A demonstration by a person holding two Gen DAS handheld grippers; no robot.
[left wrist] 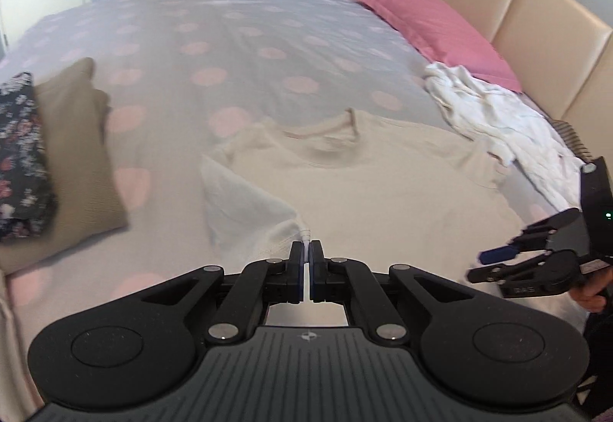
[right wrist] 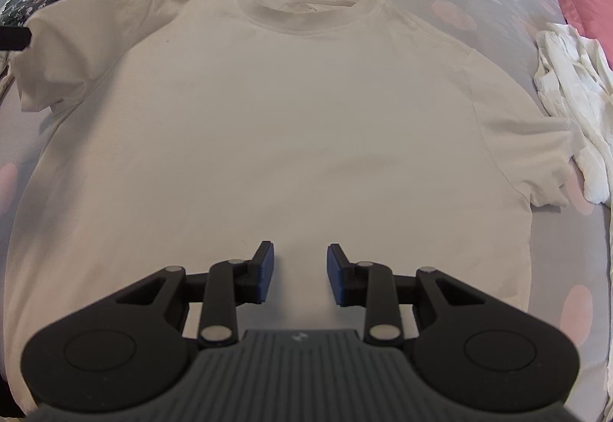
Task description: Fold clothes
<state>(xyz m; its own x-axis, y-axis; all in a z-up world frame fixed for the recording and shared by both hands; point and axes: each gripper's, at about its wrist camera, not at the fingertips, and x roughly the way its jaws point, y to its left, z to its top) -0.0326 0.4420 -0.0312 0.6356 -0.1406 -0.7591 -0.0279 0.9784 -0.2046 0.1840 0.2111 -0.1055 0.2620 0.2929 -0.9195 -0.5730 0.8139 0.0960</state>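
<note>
A cream cotton t-shirt lies flat and face up on the bed, its ribbed round collar away from the person and its short sleeves spread to either side. The bed cover is smooth pale grey fabric printed with soft pink dots. The left gripper has its jaws pressed together on the hemmed edge of the shirt's left sleeve, lifting it into a slack, creased fold. The right gripper hangs over the lower middle of the shirt with its jaws spread, the blue pads holding nothing. To the left of the shirt sit a folded tan garment with a fine knit texture and, beside it, a dark floral-print cloth. To the right a crumpled white garment lies in a loose heap just beside the right sleeve, near a pink pillow set against the padded beige headboard.
</note>
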